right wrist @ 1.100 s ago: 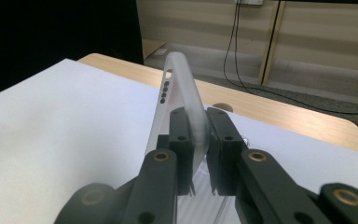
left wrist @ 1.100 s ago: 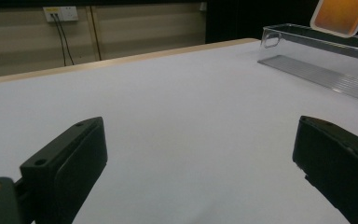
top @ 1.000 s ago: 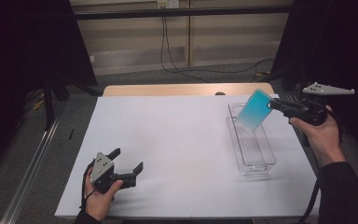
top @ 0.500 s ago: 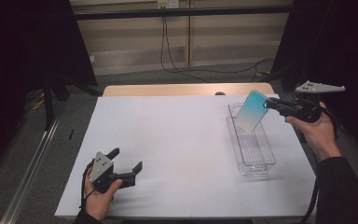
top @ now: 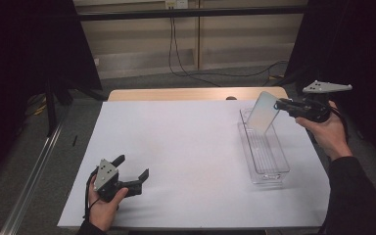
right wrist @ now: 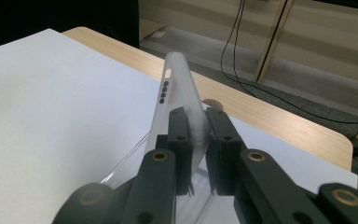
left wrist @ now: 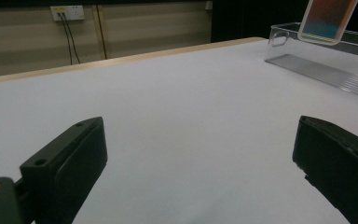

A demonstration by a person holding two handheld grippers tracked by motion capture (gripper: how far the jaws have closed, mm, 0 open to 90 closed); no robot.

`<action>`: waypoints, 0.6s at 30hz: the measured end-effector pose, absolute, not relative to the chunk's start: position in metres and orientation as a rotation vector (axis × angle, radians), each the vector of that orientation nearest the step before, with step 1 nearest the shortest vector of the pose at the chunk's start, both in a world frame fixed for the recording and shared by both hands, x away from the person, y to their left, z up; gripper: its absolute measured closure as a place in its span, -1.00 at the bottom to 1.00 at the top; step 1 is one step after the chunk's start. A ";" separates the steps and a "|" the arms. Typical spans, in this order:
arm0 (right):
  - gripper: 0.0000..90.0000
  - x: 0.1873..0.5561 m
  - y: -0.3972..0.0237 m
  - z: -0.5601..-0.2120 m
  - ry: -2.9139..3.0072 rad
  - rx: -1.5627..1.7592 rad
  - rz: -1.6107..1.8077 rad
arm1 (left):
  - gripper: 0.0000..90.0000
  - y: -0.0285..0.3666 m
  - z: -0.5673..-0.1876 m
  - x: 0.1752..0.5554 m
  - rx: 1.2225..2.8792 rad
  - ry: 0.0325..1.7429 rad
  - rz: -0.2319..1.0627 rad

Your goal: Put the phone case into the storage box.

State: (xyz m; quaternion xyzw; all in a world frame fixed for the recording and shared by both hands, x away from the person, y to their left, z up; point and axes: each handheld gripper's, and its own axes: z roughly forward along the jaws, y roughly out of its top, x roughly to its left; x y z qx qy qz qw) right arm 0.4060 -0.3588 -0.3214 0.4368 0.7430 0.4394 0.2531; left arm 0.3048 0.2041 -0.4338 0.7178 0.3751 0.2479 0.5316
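1. Seen from above: a wooden counter (top: 176, 94) covered almost wholly by a white sheet (top: 186, 156), with dark curtains to either side and cables hanging down a pale wall at the far end.
2. On the right part of the sheet, a long clear plastic tray (top: 274, 169), lying lengthwise from far to near, its ribbed floor bare.
3. At the near left corner, the left gripper (top: 133, 169), held low over the sheet in a hand (top: 103, 208), jaws spread wide apart with nothing between them.
4. In the left gripper view, the same two black jaws at the bottom corners, white sheet between them, and the clear tray (left wrist: 317, 51) well off at the far right.
5. At the far right, the right gripper (top: 280, 105), held up in the other hand (top: 325, 131), grey three-cornered plate on top, jaws clamped on the edge of a phone case (top: 263, 111).
6. Phone case: translucent, pale and frosted, tilted on edge in the air above the far end of the tray, not touching it.
7. In the right gripper view, the case (right wrist: 179, 100) edge-on and slightly blurred, pinched between the jaws, small port holes along its rim, a tray edge just beneath.
8. In the left gripper view, the lower end of the case (left wrist: 327, 19) hanging over the tray, tinted orange to teal.
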 end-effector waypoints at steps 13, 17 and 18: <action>0.80 0.424 -0.357 -0.329 2.045 1.160 1.150 | -0.93 0.204 -0.434 0.305 1.706 0.892 0.592; 0.80 0.429 -0.355 -0.330 2.058 1.146 1.130 | -0.93 0.204 -0.434 0.305 1.710 0.893 0.590; 0.80 0.430 -0.354 -0.330 2.056 1.145 1.128 | -0.93 0.204 -0.435 0.305 1.711 0.893 0.591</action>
